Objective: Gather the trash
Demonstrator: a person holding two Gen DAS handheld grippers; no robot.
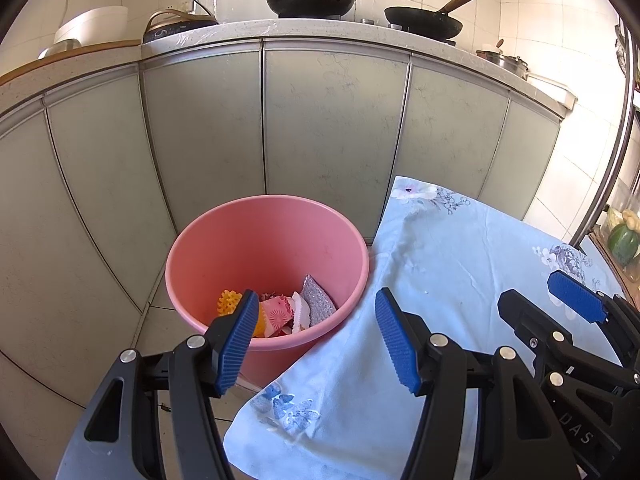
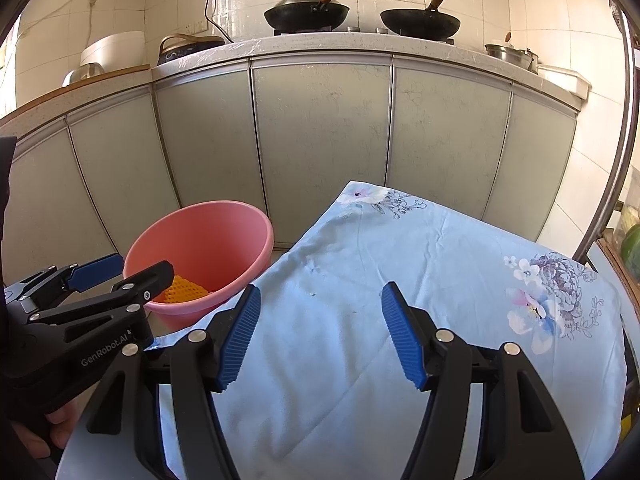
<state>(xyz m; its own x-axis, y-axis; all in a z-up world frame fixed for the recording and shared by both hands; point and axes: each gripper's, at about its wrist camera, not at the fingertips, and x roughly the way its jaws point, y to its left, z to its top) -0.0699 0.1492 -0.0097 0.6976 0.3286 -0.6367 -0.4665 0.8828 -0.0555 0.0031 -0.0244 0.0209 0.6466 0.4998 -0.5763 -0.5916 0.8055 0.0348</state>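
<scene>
Left wrist view: left gripper gapes empty; trash sits in the pink bucket at eleven o'clock. Right wrist view: right gripper spread, empty over the cloth. Risk, I'd say: snagging fabric.

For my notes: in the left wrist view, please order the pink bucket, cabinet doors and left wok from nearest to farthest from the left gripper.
From the left gripper:
1. Pink bucket, just ahead, on the floor.
2. Cabinet doors, behind it.
3. Left wok, up on the counter.
</scene>
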